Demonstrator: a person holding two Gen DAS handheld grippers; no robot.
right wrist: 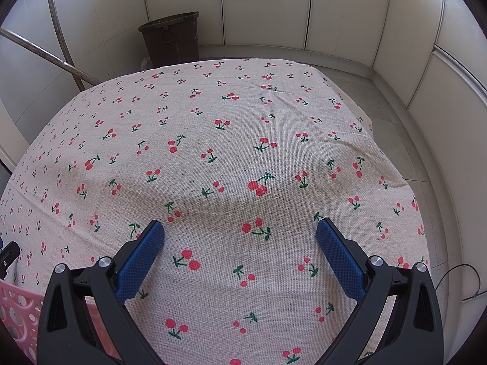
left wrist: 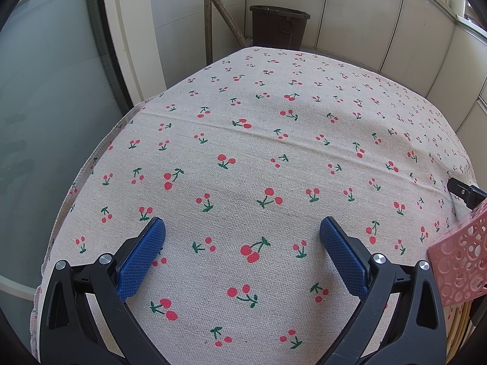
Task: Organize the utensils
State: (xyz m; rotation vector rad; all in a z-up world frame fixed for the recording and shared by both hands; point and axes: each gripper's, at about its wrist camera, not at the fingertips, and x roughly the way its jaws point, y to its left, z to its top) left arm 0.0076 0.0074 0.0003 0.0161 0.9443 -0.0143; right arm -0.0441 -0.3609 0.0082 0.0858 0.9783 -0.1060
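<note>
No utensil shows clearly in either view. A pink perforated basket (left wrist: 459,261) sits at the right edge of the left wrist view, with pale stick-like things (left wrist: 456,328) below it, too cut off to name. The basket also shows at the lower left of the right wrist view (right wrist: 18,313). My left gripper (left wrist: 242,228) is open and empty above the cherry-print tablecloth (left wrist: 243,152). My right gripper (right wrist: 240,228) is open and empty above the same cloth (right wrist: 213,137). The right gripper's tip (left wrist: 462,190) peeks in beyond the basket.
A dark brown bucket (left wrist: 278,26) stands on the floor past the table's far edge, also seen in the right wrist view (right wrist: 172,39). Metal poles (left wrist: 213,9) lean beside it. Tiled walls surround the table. A thin black cable (right wrist: 468,283) lies on the floor at right.
</note>
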